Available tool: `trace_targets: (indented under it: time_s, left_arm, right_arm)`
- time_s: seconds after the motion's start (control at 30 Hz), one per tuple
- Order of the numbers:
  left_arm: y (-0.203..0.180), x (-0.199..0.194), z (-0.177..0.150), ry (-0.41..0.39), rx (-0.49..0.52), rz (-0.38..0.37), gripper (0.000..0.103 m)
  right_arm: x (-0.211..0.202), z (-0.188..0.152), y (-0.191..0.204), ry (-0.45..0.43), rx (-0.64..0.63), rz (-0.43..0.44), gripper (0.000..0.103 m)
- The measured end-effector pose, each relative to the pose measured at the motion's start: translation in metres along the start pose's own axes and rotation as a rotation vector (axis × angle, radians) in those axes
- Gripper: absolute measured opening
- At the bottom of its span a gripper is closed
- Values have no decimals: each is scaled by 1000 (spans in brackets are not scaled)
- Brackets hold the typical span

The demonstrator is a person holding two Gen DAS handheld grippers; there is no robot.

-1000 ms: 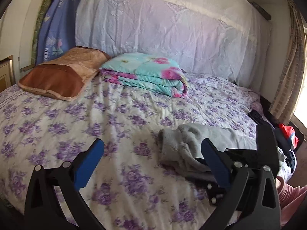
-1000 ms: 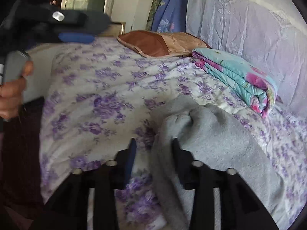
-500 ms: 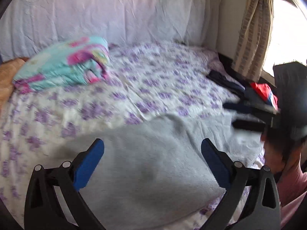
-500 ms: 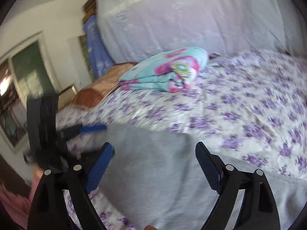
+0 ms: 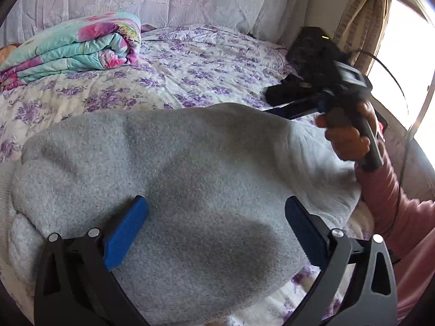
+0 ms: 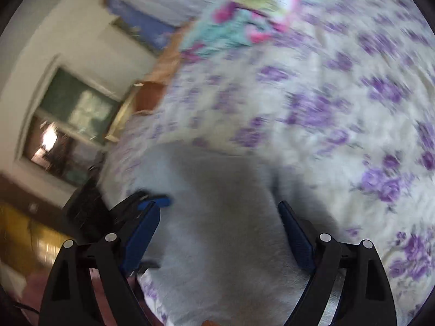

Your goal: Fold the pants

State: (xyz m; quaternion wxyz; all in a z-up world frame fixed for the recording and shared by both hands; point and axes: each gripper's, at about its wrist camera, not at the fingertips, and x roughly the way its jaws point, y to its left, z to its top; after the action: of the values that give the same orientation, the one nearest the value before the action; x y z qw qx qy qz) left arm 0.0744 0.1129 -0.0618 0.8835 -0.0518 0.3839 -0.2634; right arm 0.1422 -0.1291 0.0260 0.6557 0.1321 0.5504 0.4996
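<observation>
Both grippers, left point(image 5: 214, 233) and right point(image 6: 217, 233), gape wide over grey pants point(image 5: 176, 190) near the bed edge point(image 5: 312, 293)

A purple-flowered bed point(image 5: 206, 62) carries grey pants point(image 5: 190, 190) and a folded floral quilt point(image 5: 73, 46).

My count: 1 pr grey pants point(image 5: 190, 179), 1 folded quilt point(image 5: 73, 46) at 11 o'clock, 2 grippers – left point(image 5: 214, 233), right point(image 6: 220, 236).

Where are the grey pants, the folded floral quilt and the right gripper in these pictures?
grey pants point(image 5: 190, 168): left wrist view, middle of the fleece fabric.
folded floral quilt point(image 5: 73, 46): left wrist view, its top fold.
right gripper point(image 6: 218, 233): right wrist view, midway between its open blue fingertips.
</observation>
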Motion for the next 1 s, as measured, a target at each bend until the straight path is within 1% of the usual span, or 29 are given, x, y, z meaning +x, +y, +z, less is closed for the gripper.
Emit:
trace_targets:
  time_s: [0.07, 0.13, 0.17, 0.23, 0.27, 0.33, 0.4, 0.47, 0.53, 0.57, 0.6, 0.73, 0.77, 0.8, 0.83, 0.87, 0.9, 0.93, 0.97, 1.0]
  left_arm:
    - [-3, 1, 0, 4, 10, 6, 99]
    - [-5, 3, 0, 7, 19, 13, 99]
    - [-5, 3, 0, 5, 18, 11, 99]
    - [-3, 3, 0, -2, 9, -1, 99]
    - [-2, 2, 0, -4, 6, -6, 99]
    - [-2, 3, 1, -5, 3, -8, 99]
    - [-2, 2, 1, -6, 4, -7, 99]
    - [-2, 2, 1, -7, 3, -9, 99]
    - [-2, 2, 1, -9, 2, -14, 99]
    - [-2, 2, 1, -8, 1, -17, 99]
    - [-2, 2, 1, -9, -1, -19, 99]
    - [-2, 1, 1, -13, -9, -24, 99]
    - [-2, 1, 1, -13, -10, -25, 99]
    - [-2, 1, 1, -14, -10, -24, 99]
    - [-2, 1, 1, -12, -8, -24, 99]
    - [-2, 2, 1, -11, -8, -23, 99]
    - [-2, 1, 1, -11, -7, -24, 99]
    - [-3, 1, 1, -11, -7, -24, 99]
    - [-3, 2, 1, -10, -7, -25, 99]
    - [-3, 2, 0, -10, -7, -26, 99]
  right_arm:
    - [-1, -10, 13, 37, -70, 18, 89]
    - [3, -15, 17, 66, -91, 18, 89]
    - [8, -18, 19, 91, -109, 30, 89]
    - [14, -23, 24, 138, -146, 24, 89]
    - [16, -23, 26, 139, -155, 6, 89]
    - [17, -20, 23, 121, -132, -19, 89]
    - [12, -15, 11, 84, -72, -38, 88]
    - [12, -12, -6, 73, -20, -47, 89]
    - [20, -10, -14, 110, 7, -8, 91]
    - [27, -9, -13, 142, -3, 21, 92]
    - [30, -6, -10, 153, -5, 41, 93]
    - [34, 14, -10, 152, 33, 172, 93]
    - [33, 21, -16, 127, 56, 184, 92]
    - [27, 25, -24, 75, 95, 189, 89]
    - [19, 29, -34, -1, 137, 200, 87]
    - [5, 32, -46, -92, 176, 209, 87]
    - [-14, 32, -61, -210, 214, 188, 87]
    - [-26, 31, -71, -270, 240, 157, 87]
    - [-33, 29, -80, -279, 266, 142, 87]
    - [-33, 27, -83, -255, 278, 181, 87]
